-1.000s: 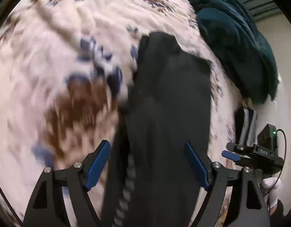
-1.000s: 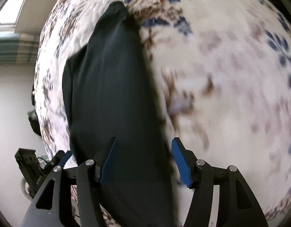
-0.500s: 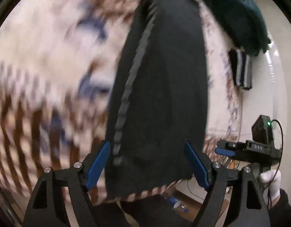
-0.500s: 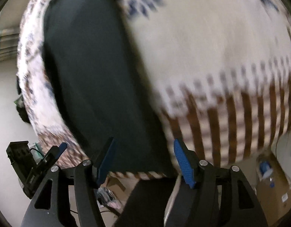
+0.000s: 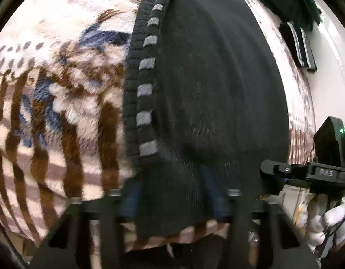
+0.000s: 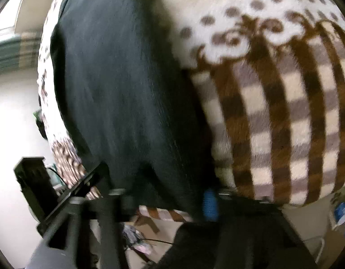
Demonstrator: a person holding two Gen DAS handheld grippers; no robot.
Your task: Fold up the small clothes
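A black knit garment (image 5: 217, 85) with a grey-dashed ribbed edge lies lengthwise on the fleece blanket (image 5: 60, 94), its near hem at the bed's edge. In the left wrist view my left gripper (image 5: 172, 192) is blurred, its fingers standing apart on either side of the near hem. The same black garment (image 6: 118, 89) fills the left half of the right wrist view. There my right gripper (image 6: 168, 201) is open at the hem's right corner, with one blue pad (image 6: 209, 204) showing beside the cloth. Neither gripper is seen pinching the fabric.
A dark green blanket (image 5: 284, 2) and a folded black-and-white striped piece (image 5: 300, 44) lie at the far right of the bed. A white-gloved hand (image 5: 318, 219) holds the other gripper at the lower right. Below the bed edge are floor clutter and a bottle (image 6: 340, 210).
Both grippers have drawn back along the garment, from its middle down to its near hem at the bed's edge. The left fingers stand closer together than before.
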